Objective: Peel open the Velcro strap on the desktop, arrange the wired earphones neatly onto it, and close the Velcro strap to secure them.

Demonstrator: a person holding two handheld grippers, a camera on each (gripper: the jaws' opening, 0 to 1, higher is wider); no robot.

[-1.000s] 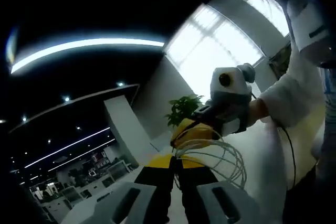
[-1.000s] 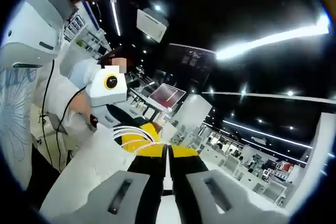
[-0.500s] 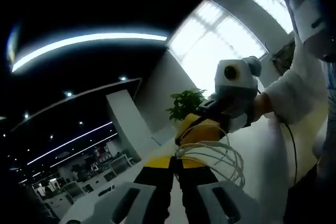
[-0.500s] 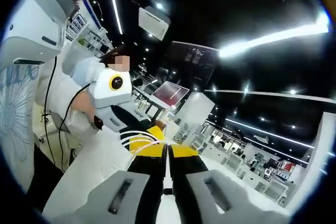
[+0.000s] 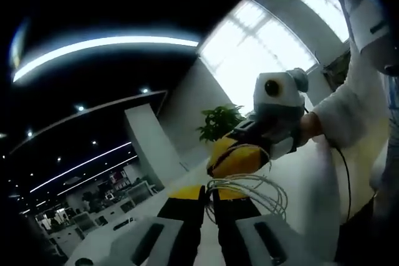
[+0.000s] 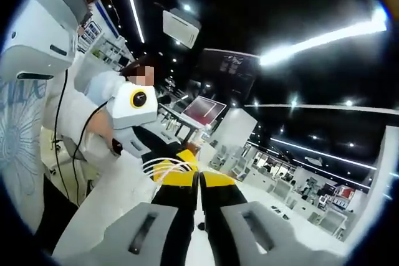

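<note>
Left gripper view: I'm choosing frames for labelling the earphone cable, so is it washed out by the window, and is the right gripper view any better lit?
Left gripper view: the window is blown out white, the ceiling dark, yet the white cable loops read clearly. Right gripper view: ceiling strip lights flare, and the cable is small but visible.
</note>
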